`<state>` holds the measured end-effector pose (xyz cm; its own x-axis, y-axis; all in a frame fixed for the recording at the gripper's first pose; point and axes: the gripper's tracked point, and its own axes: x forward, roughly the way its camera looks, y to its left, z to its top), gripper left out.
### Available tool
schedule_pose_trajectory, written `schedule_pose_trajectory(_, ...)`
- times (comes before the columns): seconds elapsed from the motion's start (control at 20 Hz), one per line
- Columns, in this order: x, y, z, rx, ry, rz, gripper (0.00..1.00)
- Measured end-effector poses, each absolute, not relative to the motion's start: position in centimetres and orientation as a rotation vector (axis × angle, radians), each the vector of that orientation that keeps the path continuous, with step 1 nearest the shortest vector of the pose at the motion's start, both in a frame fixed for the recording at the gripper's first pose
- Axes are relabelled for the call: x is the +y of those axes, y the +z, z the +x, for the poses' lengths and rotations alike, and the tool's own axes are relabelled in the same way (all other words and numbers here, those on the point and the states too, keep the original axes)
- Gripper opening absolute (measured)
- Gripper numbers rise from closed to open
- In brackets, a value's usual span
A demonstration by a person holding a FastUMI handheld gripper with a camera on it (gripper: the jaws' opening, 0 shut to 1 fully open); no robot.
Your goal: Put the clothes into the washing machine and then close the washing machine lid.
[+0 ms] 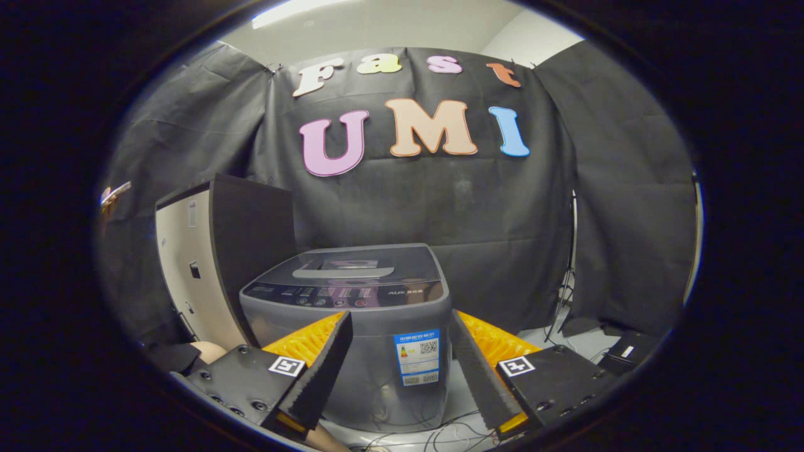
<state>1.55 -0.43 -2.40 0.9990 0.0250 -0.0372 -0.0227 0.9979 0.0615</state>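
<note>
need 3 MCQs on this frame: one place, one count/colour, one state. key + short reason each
1. Where is the washing machine?
A. ahead of the claw, beyond its fingers
B. gripped between the fingers
C. on top of the cabinet

2. How many stickers are on the machine's front?
A. none
B. one
C. three

3. What state is the washing machine lid in?
A. open
B. removed
C. closed

Key: 1 A, the machine stands past the spread fingers, untouched. 2 B, a single sticker shows on the front panel. 3 C, the lid lies flat on top. The tall cabinet stands beside the machine.
</note>
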Motion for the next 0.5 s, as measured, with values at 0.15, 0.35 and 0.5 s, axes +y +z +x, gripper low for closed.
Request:
schedule_pose_trajectory(0.15,-0.2,-2.42,1.5,0.042,0.025,0.047,0.96)
schedule_pose_trajectory(0.35,0.05,-2.49,1.4,0.039,0.027,0.017,0.96)
schedule_pose_trajectory(0.5,0.11,-2.51,1.33,0.041,0.028,0.006,0.96)
